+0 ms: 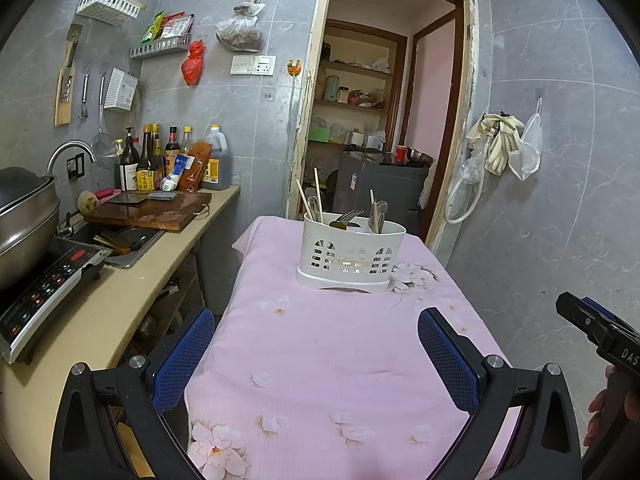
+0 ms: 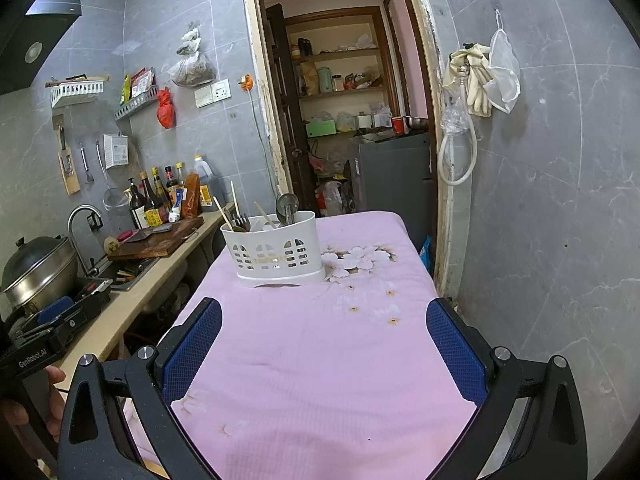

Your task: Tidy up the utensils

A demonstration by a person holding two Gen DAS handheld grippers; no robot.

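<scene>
- A white plastic caddy [image 1: 351,254] stands upright on a pink flowered cloth [image 1: 340,360] covering the surface, at 12 o'clock from both grippers and well apart from them.
- Inside, chopsticks [image 1: 311,198] and a fork [image 1: 349,216] lean at its left side, and spoons [image 1: 378,214] stand toward the right. Which compartment each sits in cannot be told.
- The left gripper [image 1: 316,354] has its jaws wide apart, holding nothing.
- The right gripper [image 2: 324,350] is likewise spread and empty.
- The metal pieces likely handle stiff, light and slippery; the chopsticks thin and prone to rolling. Take hold on the upper shafts showing above the rim.
- The caddy looks light and may tip.
</scene>
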